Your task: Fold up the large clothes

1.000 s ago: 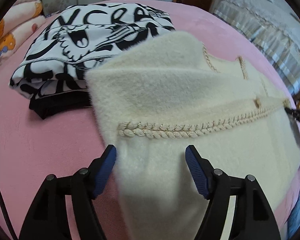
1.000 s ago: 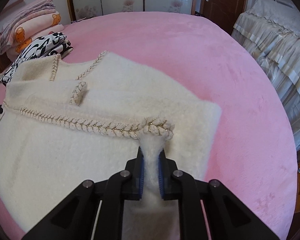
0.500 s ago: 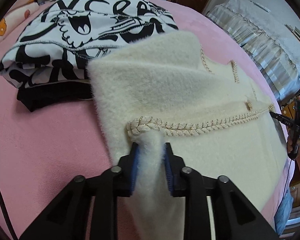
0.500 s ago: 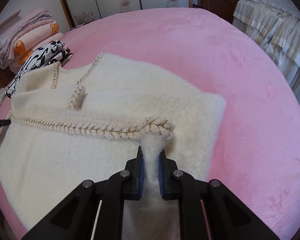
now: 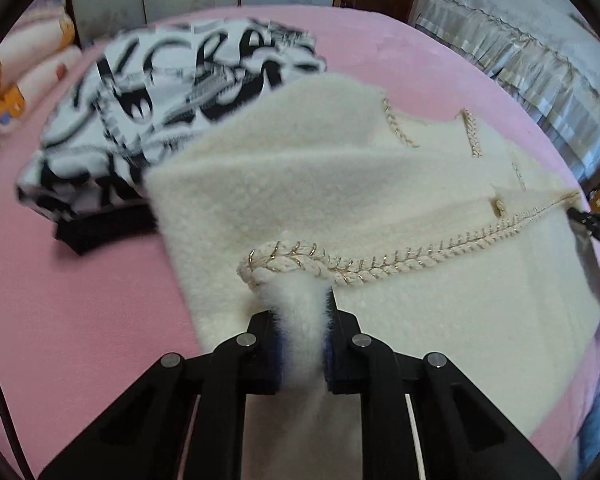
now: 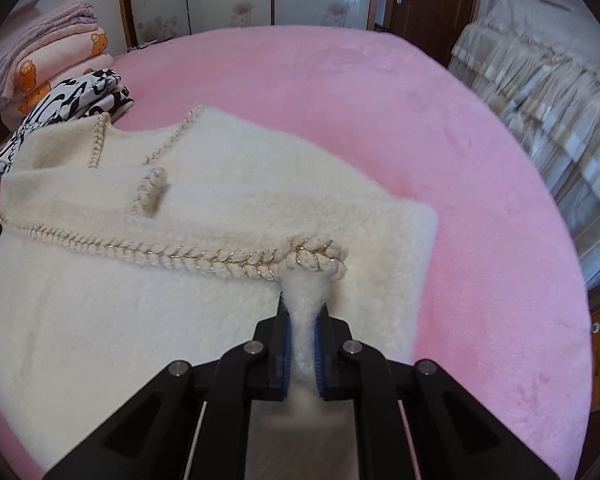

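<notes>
A cream fluffy coat (image 5: 340,184) with braided gold-flecked trim (image 5: 380,268) lies spread on the pink bed (image 5: 80,320). My left gripper (image 5: 298,312) is shut on a pinch of the coat's pile just below the left end of the trim. In the right wrist view the same coat (image 6: 140,320) stretches to the left. My right gripper (image 6: 303,312) is shut on the fabric under the right end of the trim (image 6: 316,256). Both pinched tufts stand up between the blue pads. The other gripper's black tip (image 5: 592,224) shows at the right edge of the left wrist view.
A folded black-and-white printed garment (image 5: 160,92) lies against the coat's far left corner, also in the right wrist view (image 6: 72,100). Folded pink blankets (image 6: 40,56) are stacked behind it. A frilled bed (image 6: 540,100) stands to the right. Bare pink bedspread (image 6: 380,100) lies beyond the coat.
My left gripper went from open astride the coat's edge to shut on the fabric below the trim, and the pinch has lifted a little. The right gripper kept its grip.
</notes>
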Tool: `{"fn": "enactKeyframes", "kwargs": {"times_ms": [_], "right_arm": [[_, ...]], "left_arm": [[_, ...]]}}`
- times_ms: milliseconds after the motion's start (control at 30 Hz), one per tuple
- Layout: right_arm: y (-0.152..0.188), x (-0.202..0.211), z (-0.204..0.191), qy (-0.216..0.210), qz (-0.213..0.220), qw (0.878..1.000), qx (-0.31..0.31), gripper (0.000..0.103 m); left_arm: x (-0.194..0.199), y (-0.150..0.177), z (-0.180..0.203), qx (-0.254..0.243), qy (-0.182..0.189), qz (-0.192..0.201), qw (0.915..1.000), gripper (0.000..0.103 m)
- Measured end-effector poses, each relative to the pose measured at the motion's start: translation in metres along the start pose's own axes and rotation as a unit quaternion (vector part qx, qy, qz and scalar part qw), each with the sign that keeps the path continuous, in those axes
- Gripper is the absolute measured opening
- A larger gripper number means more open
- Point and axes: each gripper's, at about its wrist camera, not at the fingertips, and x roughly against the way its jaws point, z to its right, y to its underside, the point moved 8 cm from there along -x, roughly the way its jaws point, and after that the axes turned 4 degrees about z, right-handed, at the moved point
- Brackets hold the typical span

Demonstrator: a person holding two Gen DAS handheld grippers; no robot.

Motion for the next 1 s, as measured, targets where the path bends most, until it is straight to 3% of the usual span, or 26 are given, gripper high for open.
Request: {"fn": "enactKeyframes", "kwargs": {"times_ms": [167, 300, 400, 533, 633, 767, 900, 1000], "right_arm": [[-0.020, 0.061, 0.002, 0.017, 0.079, 0.997, -0.012, 0.007], [-0.053, 0.093, 0.014, 0.043, 0.125, 0.991, -0.028, 0.007], [-0.082, 0.095, 0.026, 0.067, 0.145, 0.986, -0.045, 0.007], [-0.121, 0.070, 0.034, 0.082, 0.152, 0.983, -0.056, 0.007], [-0.138, 0.032, 0.034, 0.101, 0.133, 0.985, -0.053, 0.007], [-0.136, -0.034, 0.034, 0.128, 0.084, 0.987, -0.054, 0.007], [-0.111, -0.092, 0.035, 0.138, 0.014, 0.988, -0.062, 0.008], [-0.092, -0.111, 0.038, 0.146, -0.021, 0.987, -0.063, 0.013]], "left_arm": [[0.057, -0.024, 0.022, -0.042, -0.074, 0.047, 0.9953, 0.012], [0.092, -0.068, 0.041, -0.060, -0.126, 0.099, 0.9853, 0.012], [0.095, -0.115, 0.040, -0.045, -0.155, 0.132, 0.9780, 0.012], [0.075, -0.152, 0.022, -0.017, -0.170, 0.138, 0.9755, 0.011], [0.045, -0.169, 0.020, -0.024, -0.190, 0.139, 0.9716, 0.010], [-0.011, -0.170, 0.009, -0.021, -0.226, 0.117, 0.9669, 0.009], [-0.053, -0.158, -0.002, -0.022, -0.248, 0.094, 0.9640, 0.010], [-0.062, -0.156, -0.001, -0.029, -0.261, 0.097, 0.9601, 0.014]]}}
